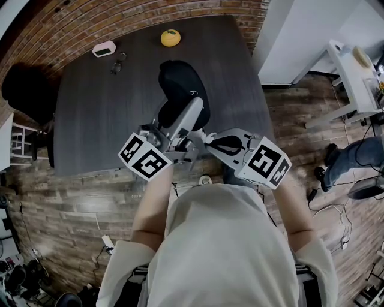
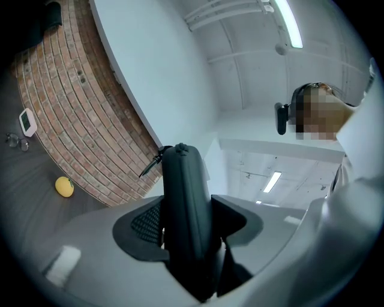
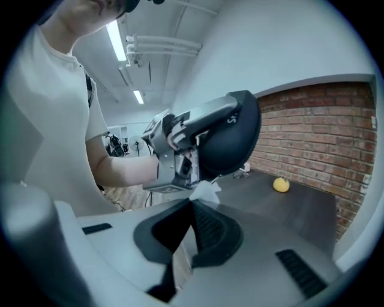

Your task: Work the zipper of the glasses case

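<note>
Dark wood-grain counter (image 1: 108,114) against a red brick wall (image 1: 90,18), white wall to the right of it. Floor (image 1: 78,204) is wood planks, with cables and a white power strip (image 1: 108,243) low left. Black chair (image 1: 27,90) at the counter's left edge, white side table (image 1: 351,75) far right. Left gripper view shows a white ceiling with a strip light (image 2: 288,23).

On the counter, far side: yellow round fruit (image 1: 170,38), small white device (image 1: 104,49), and a pair of glasses (image 1: 117,63) just beside the device. All well apart from the claws.

Black glasses case (image 2: 183,174) is off the counter, in the air over its near half. Left claw (image 2: 189,219) is clamped on the case's lower part, a pad against each side, the case standing up out of the jaws. Zipper pull (image 2: 153,163) sticks out near the case's top, nothing touching it.

Right claw (image 3: 192,207) is fully closed, with nothing seen held. It points at the left claw and the case, close but apart. A small white scrap (image 3: 205,192) shows just past its tips; can't tell what it is.

Head view: both claws sit side by side at the counter's near edge, in front of the person's chest.
</note>
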`<state>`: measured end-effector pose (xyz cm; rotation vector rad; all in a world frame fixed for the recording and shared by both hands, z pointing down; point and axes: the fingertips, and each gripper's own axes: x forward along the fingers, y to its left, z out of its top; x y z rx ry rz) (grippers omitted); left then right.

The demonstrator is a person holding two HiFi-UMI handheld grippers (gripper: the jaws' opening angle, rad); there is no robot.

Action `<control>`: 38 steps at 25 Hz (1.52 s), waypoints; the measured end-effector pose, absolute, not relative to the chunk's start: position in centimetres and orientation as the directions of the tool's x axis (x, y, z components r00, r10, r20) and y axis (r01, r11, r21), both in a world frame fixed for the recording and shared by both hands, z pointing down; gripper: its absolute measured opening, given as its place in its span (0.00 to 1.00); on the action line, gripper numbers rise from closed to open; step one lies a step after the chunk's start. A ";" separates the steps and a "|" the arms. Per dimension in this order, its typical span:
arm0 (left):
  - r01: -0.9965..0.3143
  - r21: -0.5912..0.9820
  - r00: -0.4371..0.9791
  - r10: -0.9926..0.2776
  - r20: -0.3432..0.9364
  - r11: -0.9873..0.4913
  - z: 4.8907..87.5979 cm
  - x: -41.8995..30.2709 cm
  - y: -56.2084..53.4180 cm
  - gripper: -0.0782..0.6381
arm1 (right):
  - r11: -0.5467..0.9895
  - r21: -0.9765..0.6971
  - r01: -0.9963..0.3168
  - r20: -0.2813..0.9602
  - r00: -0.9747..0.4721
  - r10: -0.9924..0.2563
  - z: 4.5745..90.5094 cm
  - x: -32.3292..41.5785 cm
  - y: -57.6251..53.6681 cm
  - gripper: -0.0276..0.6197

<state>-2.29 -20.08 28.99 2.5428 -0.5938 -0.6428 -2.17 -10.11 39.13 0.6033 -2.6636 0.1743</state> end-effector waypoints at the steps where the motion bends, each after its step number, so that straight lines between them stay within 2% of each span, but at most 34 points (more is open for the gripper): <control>1: -0.287 0.522 0.799 -0.501 -0.332 -0.803 29.2 -2.2 -20.2 0.43 | 0.903 -0.056 -0.425 0.390 -0.842 -0.372 39.1 -2.7 -9.8 0.05; 4: -0.274 0.543 0.802 -0.500 -0.326 -0.794 29.9 -1.7 -20.5 0.43 | 0.909 -0.123 -0.398 0.337 -0.878 -0.339 39.0 -3.7 -9.1 0.05; 7: -0.275 0.558 0.807 -0.504 -0.309 -0.783 30.7 -1.3 -21.0 0.43 | 0.901 -0.137 -0.411 0.335 -0.875 -0.348 39.6 -3.6 -9.3 0.05; 13: -0.327 0.593 0.809 -0.542 -0.227 -0.736 34.4 -0.5 -23.5 0.45 | 0.825 -0.086 -0.559 0.408 -0.775 -0.483 43.3 -0.7 -10.8 0.10; 17: -0.403 0.600 0.815 -0.569 -0.109 -0.691 38.6 0.3 -25.4 0.45 | 0.728 -0.165 -0.665 0.453 -0.707 -0.543 46.9 3.5 -10.8 0.14; 24: -0.484 0.638 0.813 -0.578 0.074 -0.599 47.2 2.5 -26.7 0.45 | 0.626 -0.172 -0.761 0.459 -0.624 -0.633 49.0 8.6 -12.0 0.05; 30: -0.590 0.638 0.780 -0.554 0.291 -0.495 54.5 5.1 -27.9 0.46 | 0.620 -0.205 -0.757 0.463 -0.633 -0.620 50.2 10.4 -13.6 0.05; 38: -0.751 0.488 0.660 -0.492 0.568 -0.445 60.4 6.4 -30.1 0.47 | 0.639 -0.227 -0.735 0.460 -0.659 -0.595 51.0 11.5 -16.1 0.05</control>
